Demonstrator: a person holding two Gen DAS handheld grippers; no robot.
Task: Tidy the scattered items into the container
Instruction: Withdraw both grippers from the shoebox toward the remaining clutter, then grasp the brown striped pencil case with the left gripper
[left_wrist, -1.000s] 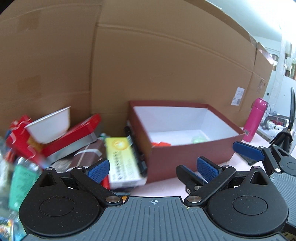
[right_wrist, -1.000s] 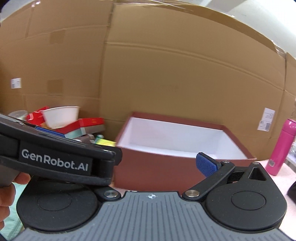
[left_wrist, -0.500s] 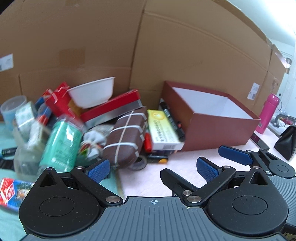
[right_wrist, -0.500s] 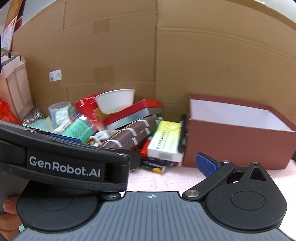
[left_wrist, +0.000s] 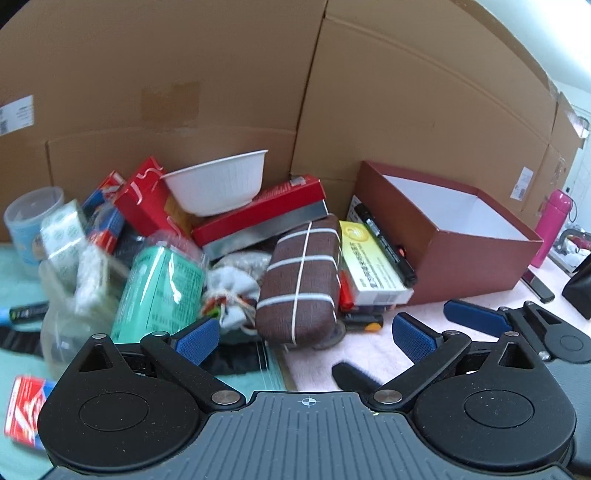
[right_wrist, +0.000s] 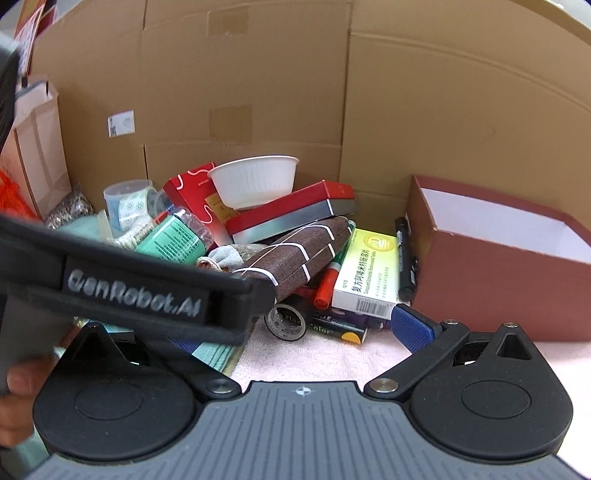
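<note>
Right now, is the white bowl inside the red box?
No, the white bowl sits atop the pile on a red-and-silver case, well left of the red box.

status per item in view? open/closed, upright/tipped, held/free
left gripper: open, holding nothing
right gripper: open, one finger hidden
maroon box: lidless, upright
white bowl: upright atop pile
brown case: closed, banded
black marker: capped, against box
pink bottle: upright, capped
</note>
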